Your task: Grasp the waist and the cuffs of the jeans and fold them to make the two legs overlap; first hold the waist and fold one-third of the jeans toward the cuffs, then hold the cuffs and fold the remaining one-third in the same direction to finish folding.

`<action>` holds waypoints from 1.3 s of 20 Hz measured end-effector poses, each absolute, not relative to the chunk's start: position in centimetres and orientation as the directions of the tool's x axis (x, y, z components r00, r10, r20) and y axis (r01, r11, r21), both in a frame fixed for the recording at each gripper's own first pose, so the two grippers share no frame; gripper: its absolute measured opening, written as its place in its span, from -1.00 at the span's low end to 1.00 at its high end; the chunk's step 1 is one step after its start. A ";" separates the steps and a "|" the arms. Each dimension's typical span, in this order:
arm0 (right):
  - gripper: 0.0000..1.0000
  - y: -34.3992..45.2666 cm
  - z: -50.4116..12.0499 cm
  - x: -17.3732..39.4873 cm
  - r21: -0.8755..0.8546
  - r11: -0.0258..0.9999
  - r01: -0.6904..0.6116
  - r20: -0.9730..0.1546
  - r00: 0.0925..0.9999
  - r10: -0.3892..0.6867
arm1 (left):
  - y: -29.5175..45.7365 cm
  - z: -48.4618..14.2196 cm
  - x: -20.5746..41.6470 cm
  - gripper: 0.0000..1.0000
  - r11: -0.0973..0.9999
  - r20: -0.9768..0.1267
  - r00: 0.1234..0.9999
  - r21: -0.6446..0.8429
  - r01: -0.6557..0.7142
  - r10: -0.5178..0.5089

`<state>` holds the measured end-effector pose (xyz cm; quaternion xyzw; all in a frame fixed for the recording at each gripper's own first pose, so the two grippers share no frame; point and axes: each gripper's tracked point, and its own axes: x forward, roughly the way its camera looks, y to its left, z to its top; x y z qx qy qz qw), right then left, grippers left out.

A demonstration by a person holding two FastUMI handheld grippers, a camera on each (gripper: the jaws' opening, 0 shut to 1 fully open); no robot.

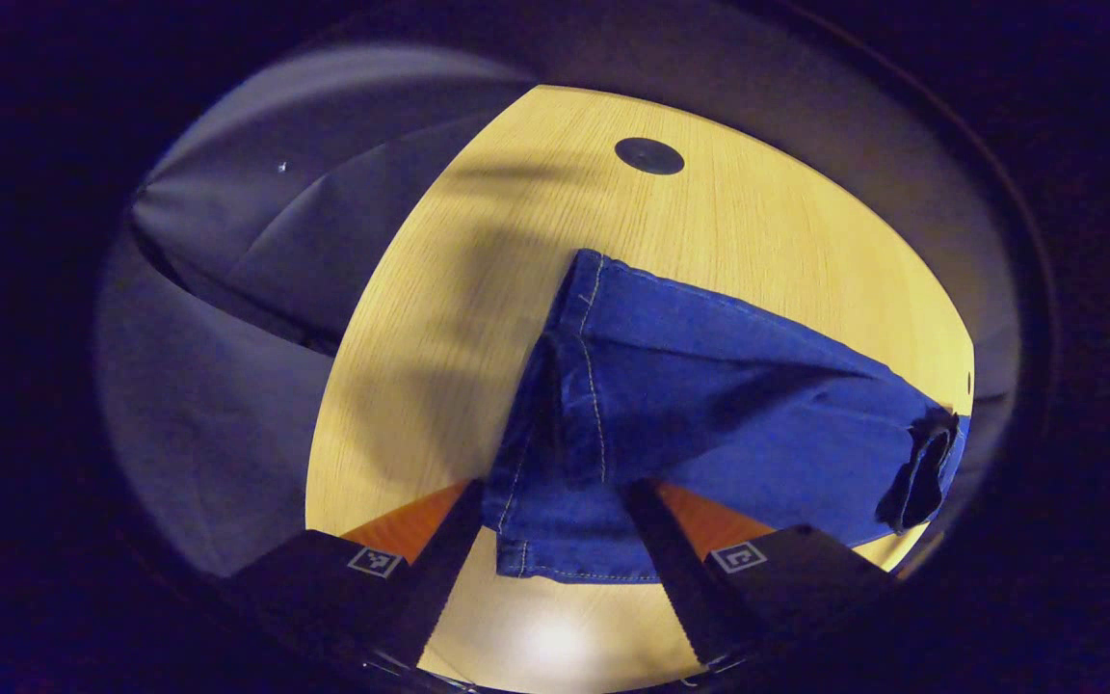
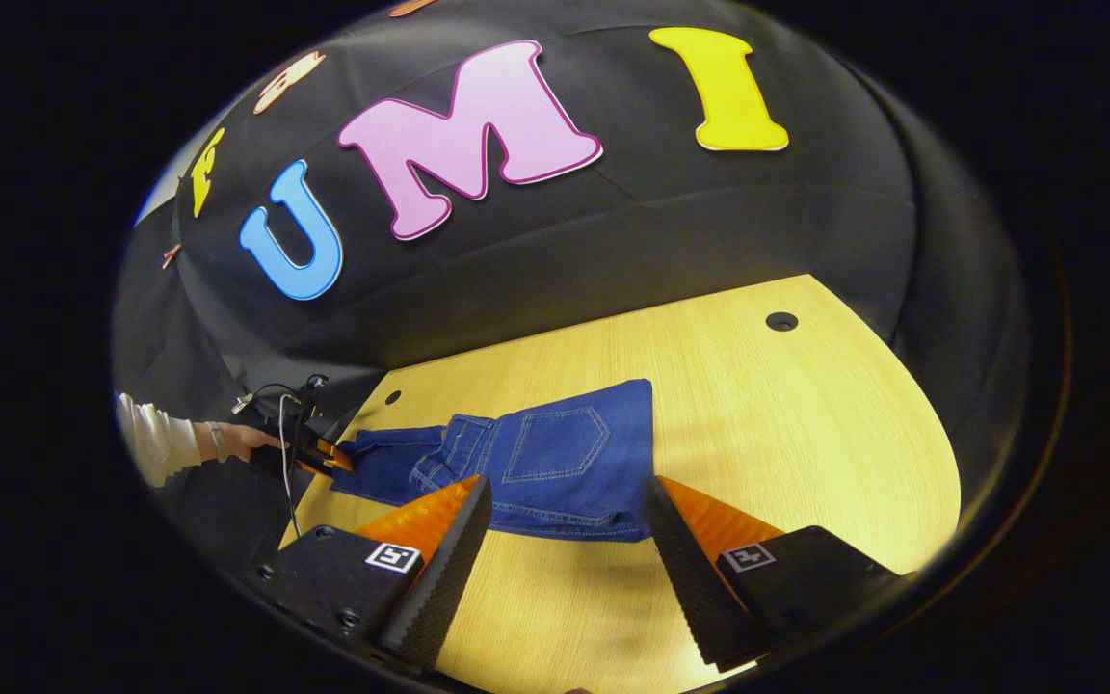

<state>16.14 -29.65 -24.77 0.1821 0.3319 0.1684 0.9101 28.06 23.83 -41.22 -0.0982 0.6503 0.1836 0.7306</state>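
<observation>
Right gripper view gives you the widest look: the wooden table (image 2: 806, 434) spreads pale and bare to the right, with a dark round port (image 2: 781, 321) near its far right corner and a smaller hole (image 2: 391, 396) at the far left edge. On it lie the jeans (image 2: 555, 463), left of the middle, already doubled so that a back pocket faces up and the thicker folded part sits to the right, while a thinner stretch of denim runs left toward the table's edge. Your right gripper (image 2: 565, 549) hangs over the near side of the table with its fingers spread wide and nothing between them; the near hem of the folded denim lies just beyond the tips, apart from them. At the far left, your hand (image 2: 247, 441), in a light sleeve, holds the left gripper (image 2: 329, 458) right at the end of the jeans; whether it has closed on the cloth you cannot tell from here. Left gripper view sits close over the cuffs (image 1: 565, 386), a stitched hem rising between its fingers (image 1: 651, 520), which stand well apart on either side of the denim, not pressing it from what you can see.
</observation>
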 end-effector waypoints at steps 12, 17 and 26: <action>0.95 -29.3 -23.7 17.8 0.473 0.853 -0.222 -0.537 0.695 0.479 | 17.8 -39.9 30.3 -0.87 0.912 -0.974 0.197 0.019 -0.409 0.109; 0.94 -30.6 -23.1 18.5 0.481 0.851 -0.211 -0.524 0.709 0.472 | 10.4 -31.1 34.0 -0.88 0.957 -0.920 0.390 -0.143 -0.253 -0.034; 0.94 -31.1 -21.2 18.6 0.497 0.833 -0.242 -0.480 0.723 0.496 | -20.2 -24.9 38.9 -0.88 0.912 -0.790 0.459 -0.374 0.167 -0.408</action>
